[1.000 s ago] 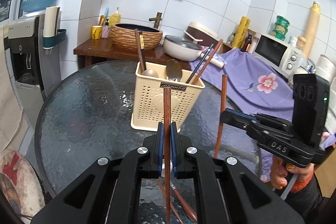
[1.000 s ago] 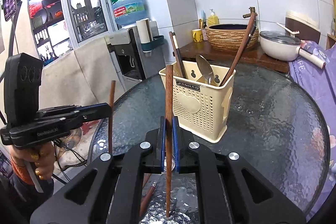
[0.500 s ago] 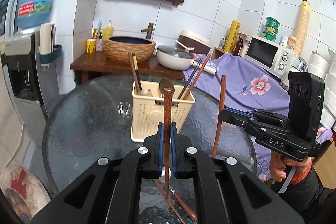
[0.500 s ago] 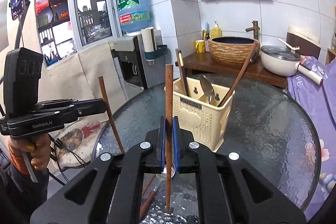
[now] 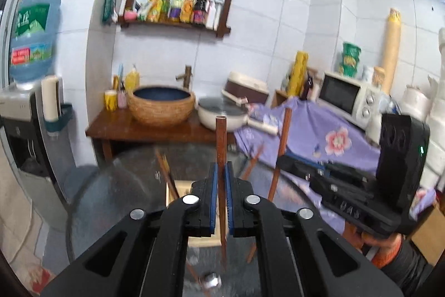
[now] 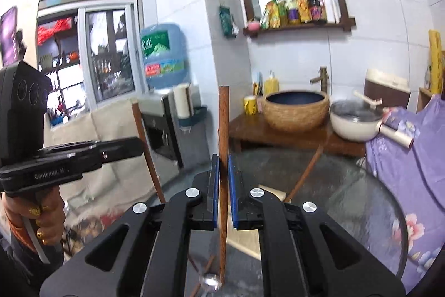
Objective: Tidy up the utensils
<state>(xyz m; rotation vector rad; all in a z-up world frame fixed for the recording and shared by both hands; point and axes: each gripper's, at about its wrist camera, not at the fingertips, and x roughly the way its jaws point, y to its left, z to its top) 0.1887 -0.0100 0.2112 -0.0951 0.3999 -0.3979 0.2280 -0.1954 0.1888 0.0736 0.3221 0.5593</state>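
Now each gripper pinches one dark brown wooden chopstick, held upright so that it can go tip-first into the holder. The left gripper [image 5: 221, 196] has its jaws tight on its chopstick [image 5: 221, 141]; the right gripper [image 6: 222, 191] is closed on its own chopstick [image 6: 223, 124]. The cream perforated plastic utensil holder [image 5: 178, 194] stands on the round textured glass table [image 6: 347, 185], mostly hidden behind the left gripper, at 6 o'clock in the left wrist view. More utensils lie on the glass below.

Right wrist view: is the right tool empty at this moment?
No. The right tool is shut on a brown chopstick, which stands upright between the blue pads.
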